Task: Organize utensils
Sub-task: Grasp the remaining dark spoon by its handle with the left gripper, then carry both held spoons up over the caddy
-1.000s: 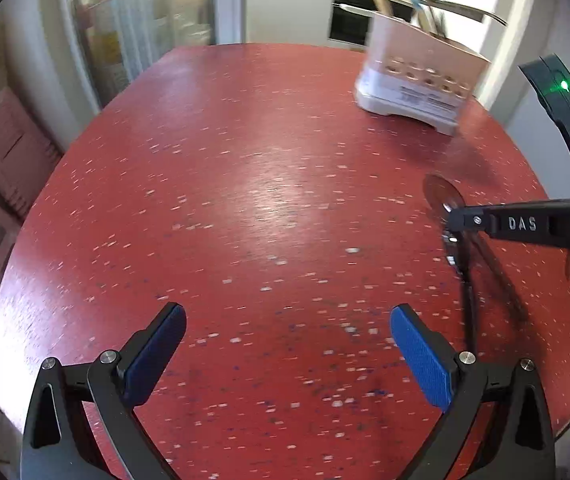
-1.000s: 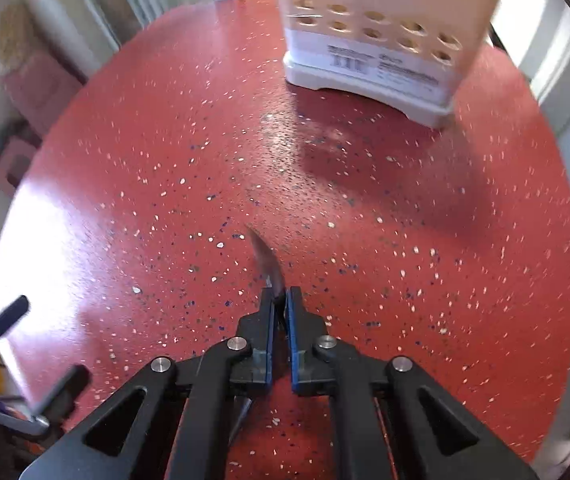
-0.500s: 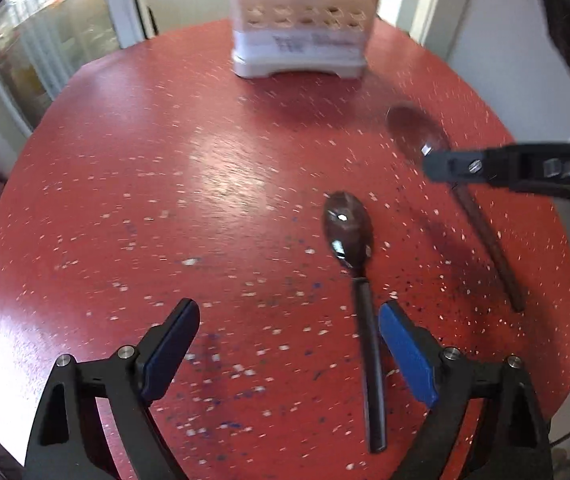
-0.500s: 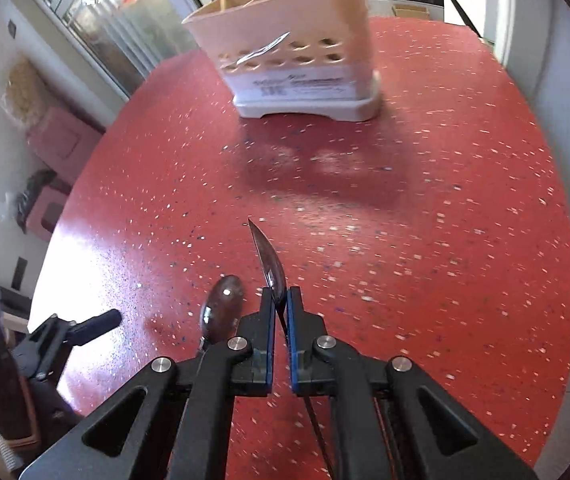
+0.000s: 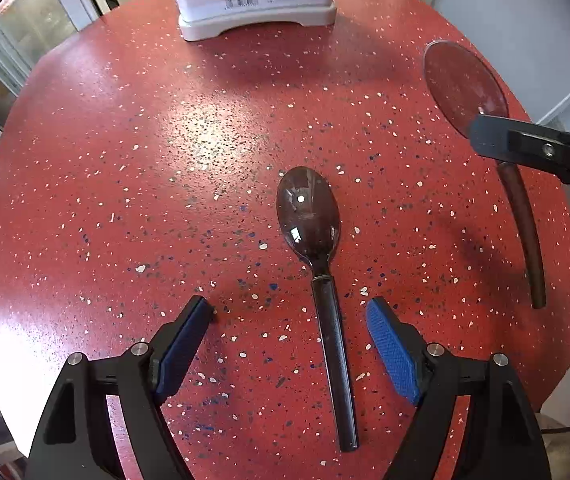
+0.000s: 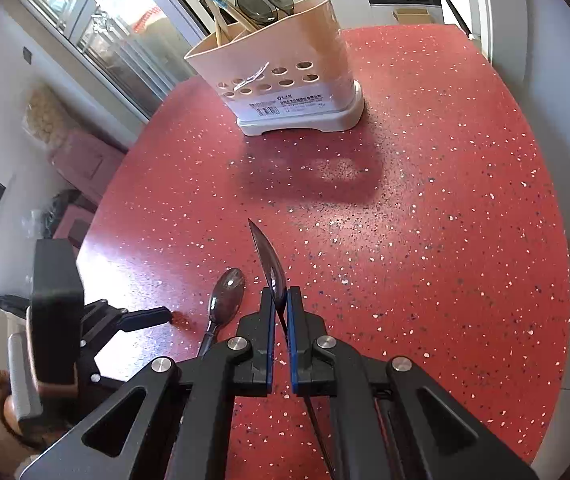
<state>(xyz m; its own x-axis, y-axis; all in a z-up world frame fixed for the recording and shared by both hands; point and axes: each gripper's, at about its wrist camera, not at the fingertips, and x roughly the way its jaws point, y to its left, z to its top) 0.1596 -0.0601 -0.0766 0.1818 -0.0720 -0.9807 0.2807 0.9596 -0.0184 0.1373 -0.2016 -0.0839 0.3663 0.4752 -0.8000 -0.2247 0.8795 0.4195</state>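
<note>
The left gripper [image 5: 289, 316] hangs over the red speckled table [image 5: 125, 160] with its blue pads spread wide, and the black handle of a dark spoon [image 5: 313, 216] runs up between them, nearer the pad at 3 o'clock; the bowl lies toward 12 o'clock, pointing at the utensil caddy [image 5: 257, 0] at the table's far edge. Nothing is gripped here yet. The right gripper [image 6: 280, 308] is clamped narrow on a second spoon [image 6: 270, 260], held just behind its bowl and lifted clear of the table, with the handle trailing back toward 6 o'clock. In its view the caddy [image 6: 285, 80] stands at 12 o'clock, already holding several utensils. To take the lying spoon cleanly, I would centre the left pads on the handle first, come straight down until the tips nearly meet the table, then close squarely across the handle so it does not roll or skid away.
</note>
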